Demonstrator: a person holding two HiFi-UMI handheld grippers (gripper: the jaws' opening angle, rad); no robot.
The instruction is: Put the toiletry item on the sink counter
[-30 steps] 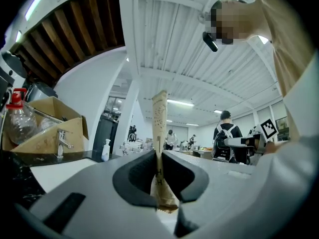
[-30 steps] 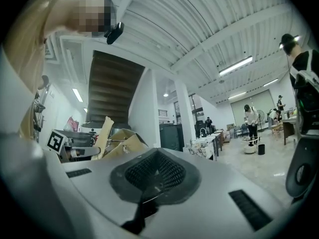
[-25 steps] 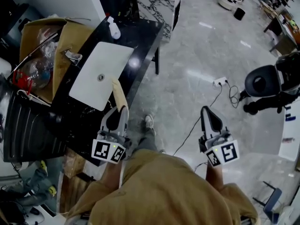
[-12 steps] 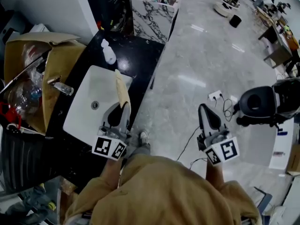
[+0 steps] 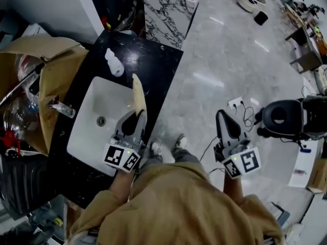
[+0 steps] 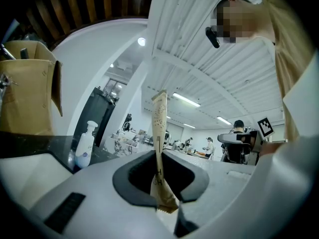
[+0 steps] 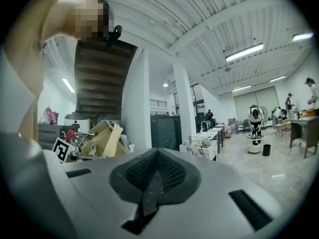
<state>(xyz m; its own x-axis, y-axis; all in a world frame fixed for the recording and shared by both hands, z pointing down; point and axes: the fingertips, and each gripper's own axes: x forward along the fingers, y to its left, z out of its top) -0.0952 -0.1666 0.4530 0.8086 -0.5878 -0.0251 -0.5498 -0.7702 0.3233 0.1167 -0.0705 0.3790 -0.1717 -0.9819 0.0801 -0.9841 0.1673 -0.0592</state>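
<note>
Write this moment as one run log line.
left gripper: shut on beige packet | right gripper: shut, empty | position: over sink rim, not on counter

A flat tan toiletry tube [image 5: 138,92] is clamped at one end by the left gripper [image 5: 134,120] and is carried pointing forward over the glossy black sink counter [image 5: 156,55], at the white basin's [image 5: 97,103] right rim.

Open lab or workshop hall. Free-standing black surface [image 5: 153,60] with white basin [image 5: 97,121], cardboard box [image 5: 51,70] left of basin, polished grey floor [image 5: 219,55] and work desks [image 5: 306,57] right of basin.
</note>
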